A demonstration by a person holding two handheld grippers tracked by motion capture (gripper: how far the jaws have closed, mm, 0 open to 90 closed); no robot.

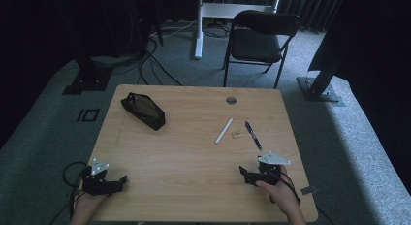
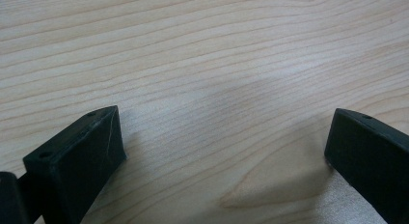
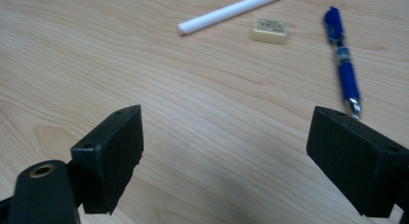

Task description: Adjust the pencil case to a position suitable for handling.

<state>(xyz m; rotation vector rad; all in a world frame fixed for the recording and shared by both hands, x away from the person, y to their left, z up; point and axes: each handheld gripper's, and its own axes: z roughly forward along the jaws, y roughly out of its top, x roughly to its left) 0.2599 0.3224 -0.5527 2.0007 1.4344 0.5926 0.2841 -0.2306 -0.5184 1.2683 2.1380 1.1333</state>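
High view, right gripper [image 1: 248, 175] near table [image 1: 194, 196] edge, blue pen [image 1: 253, 135] ahead

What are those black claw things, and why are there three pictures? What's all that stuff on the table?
Those black things are tongs, and a person holds one pair in each hand. The big picture comes from a camera up high, looking down on a wooden table. There you see the left tongs and the right tongs near the front edge.

The other two pictures come from small cameras riding on the tongs, so you look out between the two black jaws. Both pairs stand wide open and hold nothing.

On the table lie a black pouch, a white stick, a small eraser and a blue pen. The right tongs' camera sees the stick, eraser and pen just ahead. Behind the table stands a black chair.
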